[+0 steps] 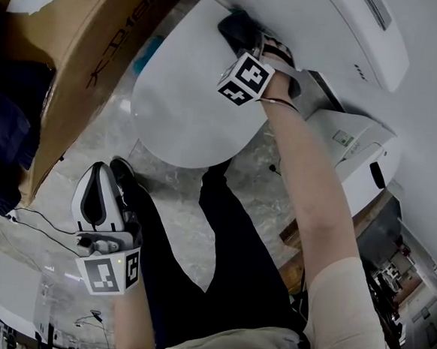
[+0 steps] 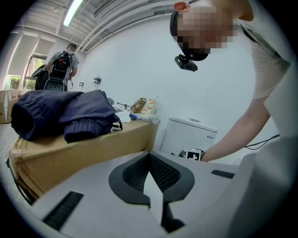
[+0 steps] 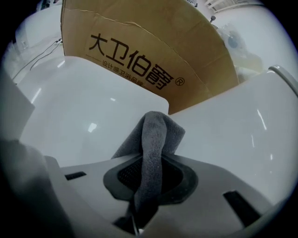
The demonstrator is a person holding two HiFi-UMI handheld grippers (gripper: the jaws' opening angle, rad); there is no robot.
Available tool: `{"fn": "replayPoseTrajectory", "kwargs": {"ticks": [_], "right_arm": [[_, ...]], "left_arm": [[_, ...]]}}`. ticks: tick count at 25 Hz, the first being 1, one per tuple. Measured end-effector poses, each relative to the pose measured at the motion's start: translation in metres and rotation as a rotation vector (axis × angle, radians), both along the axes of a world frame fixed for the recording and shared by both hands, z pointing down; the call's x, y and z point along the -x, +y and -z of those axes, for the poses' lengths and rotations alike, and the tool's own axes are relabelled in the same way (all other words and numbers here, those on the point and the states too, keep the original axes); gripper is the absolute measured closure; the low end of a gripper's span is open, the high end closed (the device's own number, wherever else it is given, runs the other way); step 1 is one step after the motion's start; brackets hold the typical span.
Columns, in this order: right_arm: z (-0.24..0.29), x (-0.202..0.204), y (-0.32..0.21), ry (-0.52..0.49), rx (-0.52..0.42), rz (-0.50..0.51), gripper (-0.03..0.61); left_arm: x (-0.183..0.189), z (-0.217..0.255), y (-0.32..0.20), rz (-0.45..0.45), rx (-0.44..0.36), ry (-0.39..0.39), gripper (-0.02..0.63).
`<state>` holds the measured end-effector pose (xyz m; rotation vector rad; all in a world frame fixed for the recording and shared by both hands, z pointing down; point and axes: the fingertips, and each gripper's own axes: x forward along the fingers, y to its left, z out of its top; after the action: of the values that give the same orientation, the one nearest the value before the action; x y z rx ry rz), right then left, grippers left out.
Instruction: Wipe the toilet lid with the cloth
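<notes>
— Any lettering you can read?
— Yes, on the cardboard box (image 3: 153, 51) behind the toilet lid (image 3: 93, 116): big black characters, "大卫伯爵", with a ® after them.
— And underneath?
— A smaller printed line, too fine to read.

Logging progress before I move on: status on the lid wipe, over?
Right gripper shut on grey cloth, at rear of toilet lid, by the tank. Left gripper shut, empty, hanging low off the toilet. Cardboard box close beside the lid, not on it.
</notes>
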<state>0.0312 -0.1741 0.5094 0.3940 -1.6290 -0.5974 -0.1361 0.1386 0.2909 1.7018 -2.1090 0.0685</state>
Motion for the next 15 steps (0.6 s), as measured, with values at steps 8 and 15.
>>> {"fn": "replayPoseTrajectory", "kwargs": {"ticks": [8,15], "right_arm": [[-0.007,0.010,0.052,0.021,0.105,0.039,0.514],[-0.018,0.022,0.137,0.001,0.171,0.065,0.514]], "left_arm": [[-0.002,0.006,-0.005,-0.045,-0.023,0.001,0.598],[0.006,0.012,0.006,-0.070,-0.035,-0.007,0.598]]}}
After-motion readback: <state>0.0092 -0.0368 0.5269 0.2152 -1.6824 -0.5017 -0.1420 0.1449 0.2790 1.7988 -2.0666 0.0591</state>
